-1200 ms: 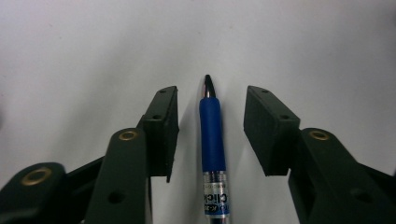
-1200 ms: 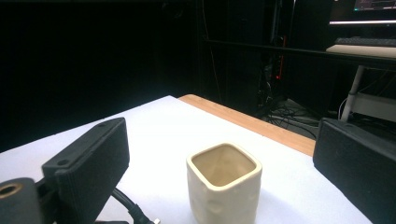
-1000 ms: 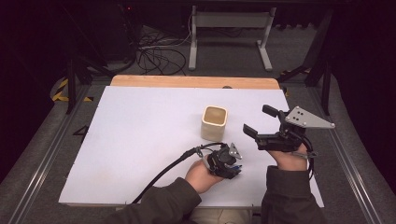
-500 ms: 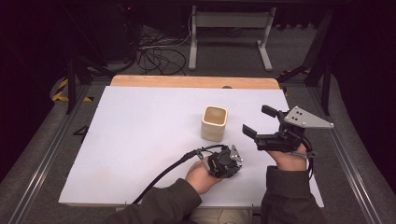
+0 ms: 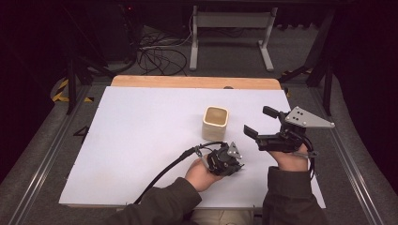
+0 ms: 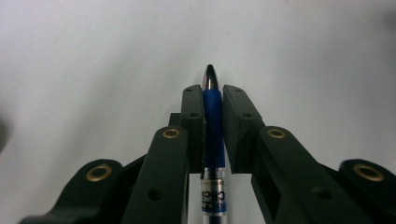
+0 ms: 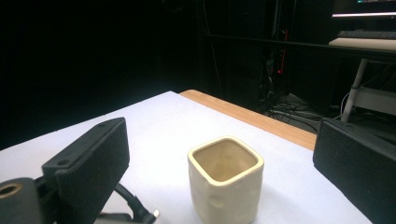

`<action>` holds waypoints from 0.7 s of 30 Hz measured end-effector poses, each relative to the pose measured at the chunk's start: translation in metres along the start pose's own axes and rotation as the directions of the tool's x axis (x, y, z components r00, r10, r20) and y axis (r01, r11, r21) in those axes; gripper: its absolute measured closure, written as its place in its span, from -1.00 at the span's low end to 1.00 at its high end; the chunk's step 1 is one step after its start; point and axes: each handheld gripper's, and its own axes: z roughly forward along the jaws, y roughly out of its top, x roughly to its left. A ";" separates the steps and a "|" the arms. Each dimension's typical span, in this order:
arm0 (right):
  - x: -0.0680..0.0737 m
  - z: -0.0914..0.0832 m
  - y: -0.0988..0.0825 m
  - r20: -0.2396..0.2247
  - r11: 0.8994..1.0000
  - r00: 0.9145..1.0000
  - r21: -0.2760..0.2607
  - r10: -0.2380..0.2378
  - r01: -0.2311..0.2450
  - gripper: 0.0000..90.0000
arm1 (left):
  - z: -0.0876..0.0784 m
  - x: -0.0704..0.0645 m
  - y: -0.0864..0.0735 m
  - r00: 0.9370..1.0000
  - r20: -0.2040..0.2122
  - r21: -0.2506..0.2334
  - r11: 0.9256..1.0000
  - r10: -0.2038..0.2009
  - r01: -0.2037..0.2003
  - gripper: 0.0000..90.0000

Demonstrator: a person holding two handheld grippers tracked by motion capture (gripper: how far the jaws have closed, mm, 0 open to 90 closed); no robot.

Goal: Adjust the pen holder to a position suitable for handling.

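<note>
Surface (image 5: 141,140): a white sheet on a table with a wooden far edge; it carries everything below.
Cup (image 5: 215,123): cream, square-mouthed, upright near the middle of the surface, just beyond the two grippers and between them. In the right gripper view it stands between the two jaws, farther off and untouched.
Right gripper (image 5: 265,126): held above the surface on the person's right, level, aimed toward the cup, jaws spread wide with nothing in them.
Left gripper (image 5: 236,166): low over the near part of the surface, tipped down; its jaws have just been closing and now clamp the pen.
Pen (image 6: 213,116): blue grip, silver tip, pinched between the two pads at the grip section, lying on the surface. Its long axis runs along the jaws; the tip points away from the gripper and pokes just past the pad ends, while the printed barrel runs back under the gripper.
</note>
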 end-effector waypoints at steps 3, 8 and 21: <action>0.000 0.000 0.000 -0.001 1.000 1.000 -0.001 0.002 -0.002 -0.91 | -0.008 0.003 0.002 1.000 -0.012 -0.041 0.999 -0.003 0.002 0.78; 0.000 0.000 0.000 -0.006 1.000 1.000 -0.001 0.003 -0.003 -0.90 | -0.024 0.009 0.005 1.000 -0.017 -0.113 0.994 -0.015 0.013 0.78; 0.002 0.001 -0.002 0.003 1.000 1.000 -0.013 -0.011 0.011 -0.88 | -0.062 0.022 0.009 0.995 -0.022 -0.289 0.954 -0.094 0.084 0.78</action>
